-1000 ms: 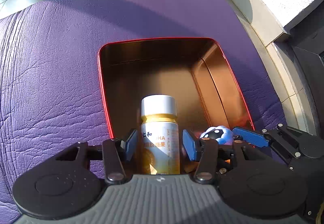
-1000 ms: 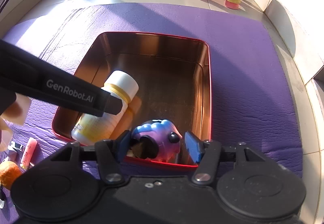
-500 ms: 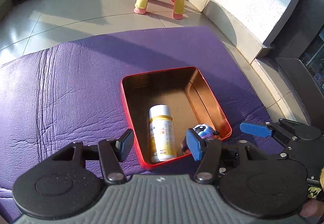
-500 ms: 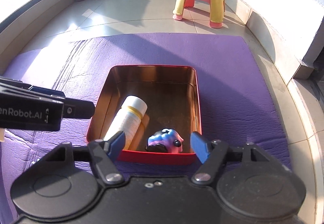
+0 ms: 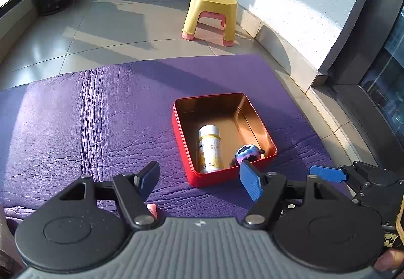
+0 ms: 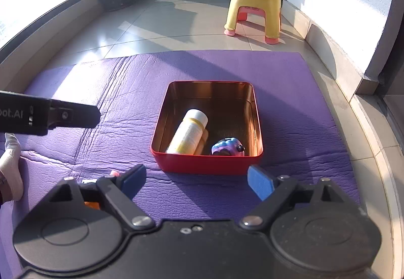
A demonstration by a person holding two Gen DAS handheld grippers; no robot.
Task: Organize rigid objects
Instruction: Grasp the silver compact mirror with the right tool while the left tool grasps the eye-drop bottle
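Note:
A red tin box [image 5: 209, 179] with a gold inside sits on the purple mat [image 5: 88, 115]. In it lie a white and yellow bottle [image 5: 209, 150] on its side and a blue-purple toy [image 5: 247, 152] beside it. My left gripper [image 5: 199, 175] hovers above and short of the tin, its jaws opening with nothing between them. My right gripper [image 6: 197, 175] also hangs back from the tin [image 6: 207, 164], its jaws opening and empty. From there I see the bottle [image 6: 189, 133] and the toy [image 6: 228, 147].
A yellow stool [image 6: 255, 11] stands on the tiled floor beyond the mat. A pink tube [image 5: 152, 209] and an orange thing [image 6: 91, 204] lie near my grippers. A person's socked foot [image 6: 11, 165] rests at the mat's left. A wall runs along the right.
Both grippers have let go, widened their jaws and drawn back and up from the tin. The bottle and the toy stay lying in it.

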